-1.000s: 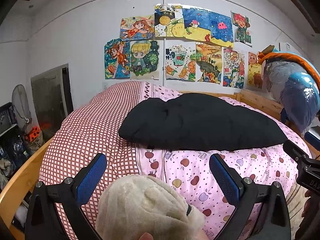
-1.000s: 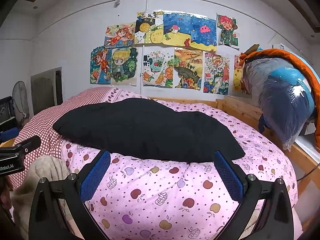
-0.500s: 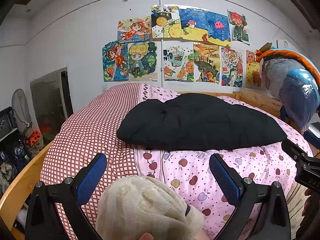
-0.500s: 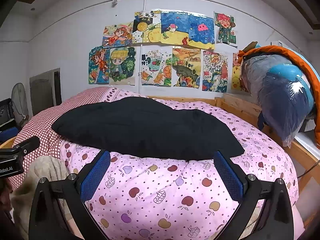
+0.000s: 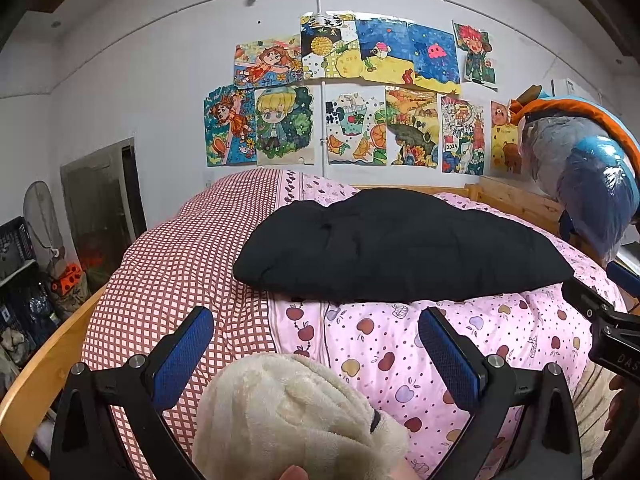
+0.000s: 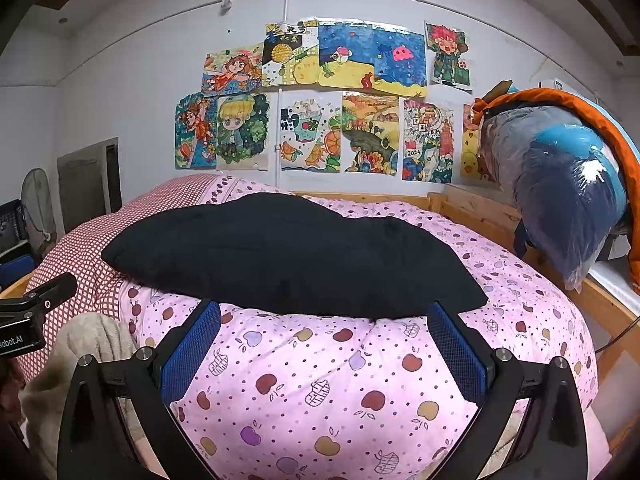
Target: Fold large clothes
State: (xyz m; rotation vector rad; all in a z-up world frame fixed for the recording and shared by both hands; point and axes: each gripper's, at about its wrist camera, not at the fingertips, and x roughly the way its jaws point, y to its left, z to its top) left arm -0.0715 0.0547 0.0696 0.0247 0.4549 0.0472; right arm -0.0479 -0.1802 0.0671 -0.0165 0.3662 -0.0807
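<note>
Garment (image 5: 396,244), black and padded, lies on the bed (image 5: 360,344) ahead of both tongs, long axis running left to right. Left tongs (image 5: 316,344) spread, empty, off its left end. Right tongs (image 6: 324,338) spread, empty, nearer its front edge.

Wall drawing (image 6: 426,148) reads "2024"; left hand-held gripper (image 6: 20,320) "Robot.AI"

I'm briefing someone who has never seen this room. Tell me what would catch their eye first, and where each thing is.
First the black garment, lying spread across the middle of the pink apple-print quilt, just beyond both open grippers. Next, the bright children's drawings covering the wall behind the bed. Then the cream fleece sleeve bulging up between the left gripper fingers.
</note>
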